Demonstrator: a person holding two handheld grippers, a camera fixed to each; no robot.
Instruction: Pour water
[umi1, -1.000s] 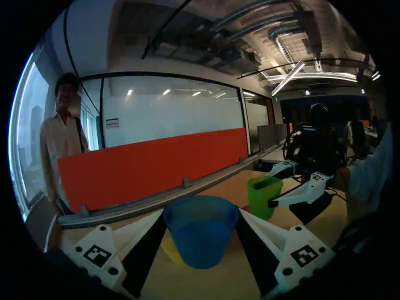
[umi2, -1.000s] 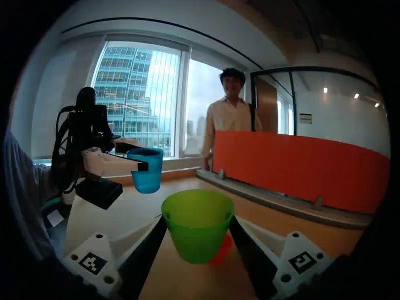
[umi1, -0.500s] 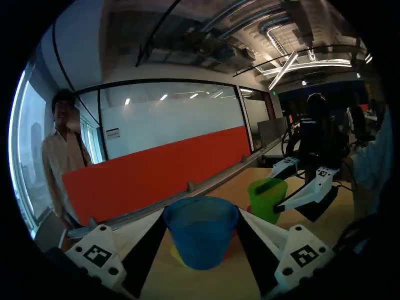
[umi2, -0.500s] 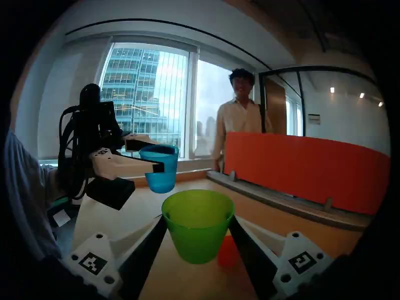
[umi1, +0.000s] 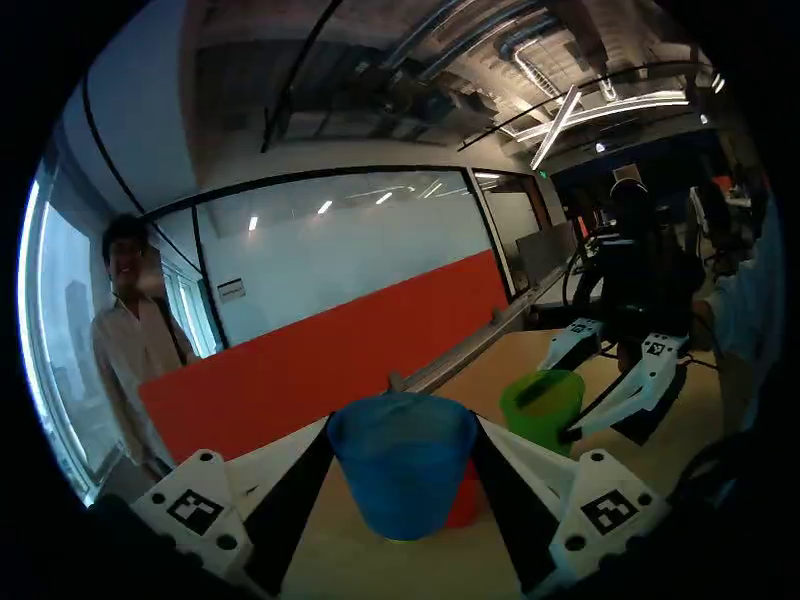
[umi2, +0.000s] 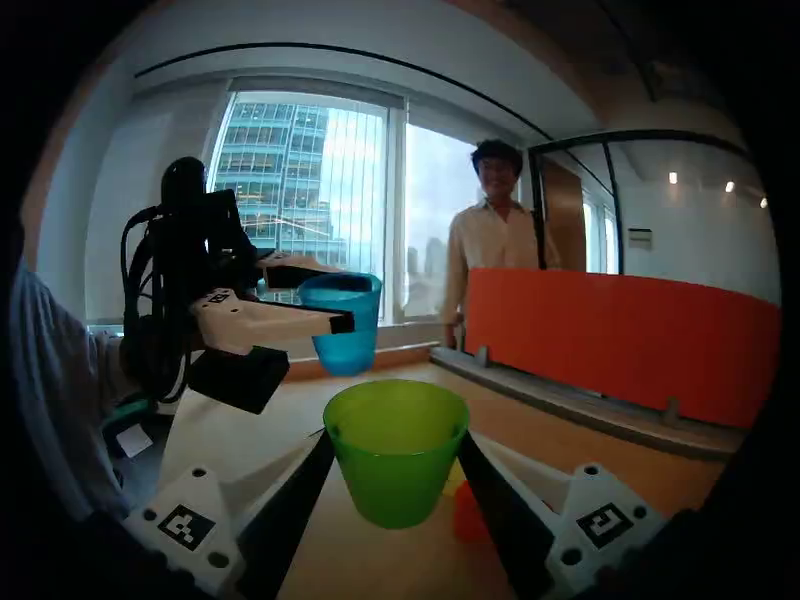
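In the left gripper view, my left gripper (umi1: 403, 432) is shut on a blue cup (umi1: 403, 470), held upright above the wooden table (umi1: 480, 385). To its right, my right gripper (umi1: 565, 392) is shut on a green cup (umi1: 541, 408). In the right gripper view, the green cup (umi2: 397, 452) sits upright between the right gripper's (umi2: 397, 442) fingers. The blue cup (umi2: 343, 335) hangs up and to the left of it, in the left gripper (umi2: 335, 322), a little higher than the green rim. I cannot tell whether either cup holds water.
A red cup (umi2: 468, 510) and a yellow one (umi2: 453, 476) stand on the table behind the green cup. An orange partition (umi2: 640, 340) runs along the table's far edge. A person (umi2: 497, 262) stands by the window. A sleeve (umi2: 50, 400) is at the left.
The two grippers have come closer together. In the right gripper view the blue cup moved right and slightly up, toward the green cup. Both views swung, which brought the red and yellow cups out from behind the green cup.
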